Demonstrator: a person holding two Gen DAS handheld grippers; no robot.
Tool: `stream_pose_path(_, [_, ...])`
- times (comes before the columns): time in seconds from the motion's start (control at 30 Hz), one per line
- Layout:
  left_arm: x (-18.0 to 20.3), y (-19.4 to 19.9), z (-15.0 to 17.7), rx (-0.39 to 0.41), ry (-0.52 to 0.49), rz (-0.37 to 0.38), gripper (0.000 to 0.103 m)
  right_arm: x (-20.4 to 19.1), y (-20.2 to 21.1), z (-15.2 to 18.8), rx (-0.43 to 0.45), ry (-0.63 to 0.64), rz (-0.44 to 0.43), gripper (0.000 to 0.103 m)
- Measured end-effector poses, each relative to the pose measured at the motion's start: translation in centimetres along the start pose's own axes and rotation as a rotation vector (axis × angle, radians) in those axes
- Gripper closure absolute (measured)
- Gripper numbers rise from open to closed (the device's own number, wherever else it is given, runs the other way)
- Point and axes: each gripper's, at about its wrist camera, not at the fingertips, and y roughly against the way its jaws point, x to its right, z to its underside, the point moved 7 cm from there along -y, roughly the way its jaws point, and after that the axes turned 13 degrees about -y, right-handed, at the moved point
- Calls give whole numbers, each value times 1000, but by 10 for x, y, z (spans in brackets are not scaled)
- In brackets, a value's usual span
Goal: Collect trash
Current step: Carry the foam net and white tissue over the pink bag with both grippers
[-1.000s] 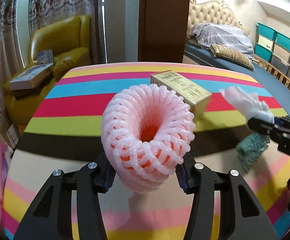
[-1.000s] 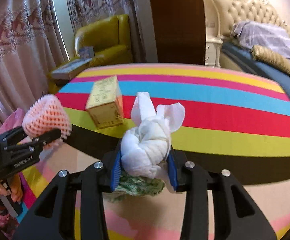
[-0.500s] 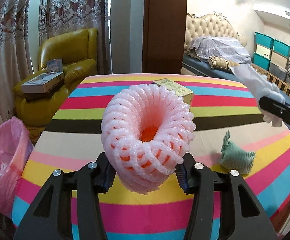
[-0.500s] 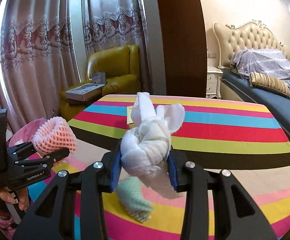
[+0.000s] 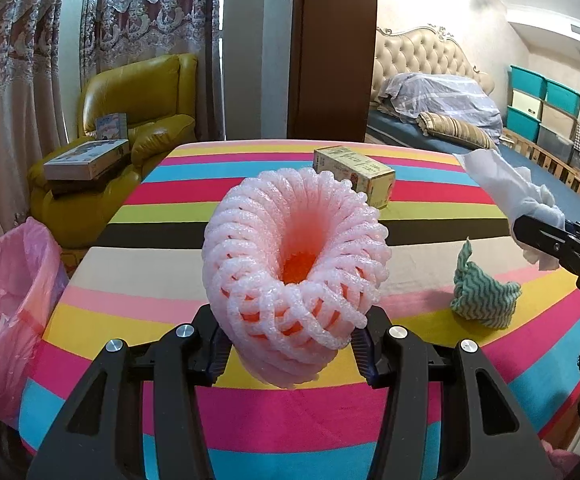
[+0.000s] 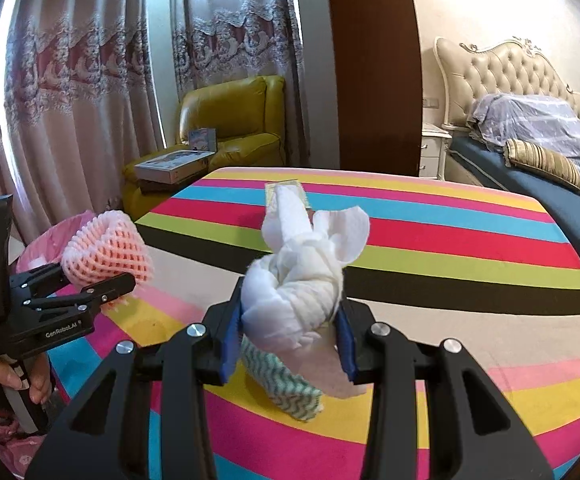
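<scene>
My left gripper [image 5: 290, 350] is shut on a pink foam fruit net [image 5: 295, 272] and holds it above the striped table [image 5: 170, 292]; the net also shows in the right wrist view [image 6: 106, 250]. My right gripper [image 6: 288, 336] is shut on a crumpled white tissue [image 6: 301, 276], seen in the left wrist view [image 5: 517, 200] at the right. A pink-lined trash bin [image 5: 8, 292] stands left of the table. A green zigzag cloth [image 5: 481, 300] and a yellow box [image 5: 353, 170] lie on the table.
A yellow armchair [image 5: 138, 120] with flat boxes stands beyond the bin. A bed [image 6: 529, 152] runs along the table's right side. Curtains [image 6: 70, 80] hang at the far left.
Both grippers have lifted and pulled back from the table with their loads. The bin has come into view at the left, and the green cloth now lies exposed on the table.
</scene>
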Motion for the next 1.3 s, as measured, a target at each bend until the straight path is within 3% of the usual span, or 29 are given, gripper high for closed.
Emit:
stream_pose_path(0.57, [-22,37,2,103,6,-98,55,-56,2,16,14,122,-60,65])
stream_pose_path(0.83, [-51,51,11,131,43,-139,55,-92,-2,26,8,191,-101,64])
stream_pose_path(1.3, [-121,93,34,165,107,-301,55,-177,-21,30,-54,314,-235,64])
